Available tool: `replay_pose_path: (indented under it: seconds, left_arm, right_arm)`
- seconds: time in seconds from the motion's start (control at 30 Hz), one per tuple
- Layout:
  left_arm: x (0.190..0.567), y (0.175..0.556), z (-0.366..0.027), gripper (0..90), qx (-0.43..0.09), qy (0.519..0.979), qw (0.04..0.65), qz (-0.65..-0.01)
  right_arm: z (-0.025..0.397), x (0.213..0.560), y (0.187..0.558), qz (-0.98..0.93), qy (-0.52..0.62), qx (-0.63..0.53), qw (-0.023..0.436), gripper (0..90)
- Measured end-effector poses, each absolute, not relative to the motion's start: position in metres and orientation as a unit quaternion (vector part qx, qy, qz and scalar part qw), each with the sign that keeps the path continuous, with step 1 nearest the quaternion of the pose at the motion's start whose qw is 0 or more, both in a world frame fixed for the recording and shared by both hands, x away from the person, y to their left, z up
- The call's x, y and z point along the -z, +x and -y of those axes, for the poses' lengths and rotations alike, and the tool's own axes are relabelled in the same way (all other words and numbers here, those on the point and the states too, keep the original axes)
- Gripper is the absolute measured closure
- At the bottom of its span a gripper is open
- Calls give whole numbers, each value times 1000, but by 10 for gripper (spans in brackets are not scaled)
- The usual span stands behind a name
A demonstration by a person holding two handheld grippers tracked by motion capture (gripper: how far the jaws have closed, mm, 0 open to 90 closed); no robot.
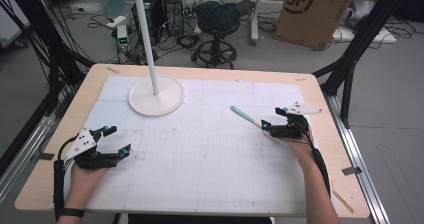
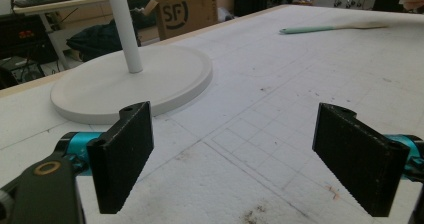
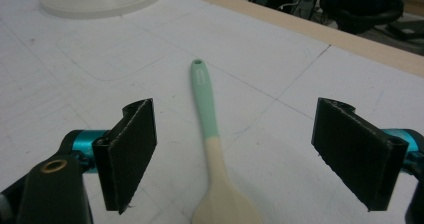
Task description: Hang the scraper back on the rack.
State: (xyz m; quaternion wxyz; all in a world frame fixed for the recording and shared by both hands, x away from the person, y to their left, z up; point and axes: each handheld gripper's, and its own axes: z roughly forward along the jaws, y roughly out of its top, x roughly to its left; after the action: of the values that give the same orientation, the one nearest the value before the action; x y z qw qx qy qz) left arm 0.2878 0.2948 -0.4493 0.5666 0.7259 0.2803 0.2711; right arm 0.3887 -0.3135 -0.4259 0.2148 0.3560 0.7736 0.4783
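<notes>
A wooden spoon [image 3: 212, 147] with a mint-green handle lies flat on the white gridded mat, handle pointing away from my right gripper. In the high view the spoon [image 1: 244, 115] sits right of centre, its bowl end under the right gripper [image 1: 275, 119]. That gripper [image 3: 235, 154] is open, one jaw on each side of the spoon, not touching it. My left gripper [image 1: 114, 140] rests open at the mat's left, with bare mat between its jaws [image 2: 235, 154]. In the left gripper view the spoon [image 2: 325, 28] lies far off.
A white lamp stand with a round base [image 1: 156, 96] and upright pole [image 1: 146, 34] stands at the back left of the mat. The wooden table edge [image 1: 200, 70] runs behind it. A stool, cables and a cardboard box [image 1: 312, 9] sit on the floor beyond.
</notes>
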Motion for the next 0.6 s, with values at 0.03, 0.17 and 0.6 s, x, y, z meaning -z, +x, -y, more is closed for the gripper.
replay_pose_path:
  seconds: [0.03, 0.17, 0.6]
  left_arm:
    - [449, 288, -295, 171, -272, 726, 566, -280]
    - [449, 288, -294, 171, -271, 726, 567, -280]
    - [449, 288, -294, 172, -272, 726, 566, -280]
  right_arm:
    - [311, 427, 392, -777, 356, -472, 215, 173]
    - [301, 433, 402, -793, 352, -454, 202, 224]
    - [290, 450, 411, -834, 352, -381, 189, 567]
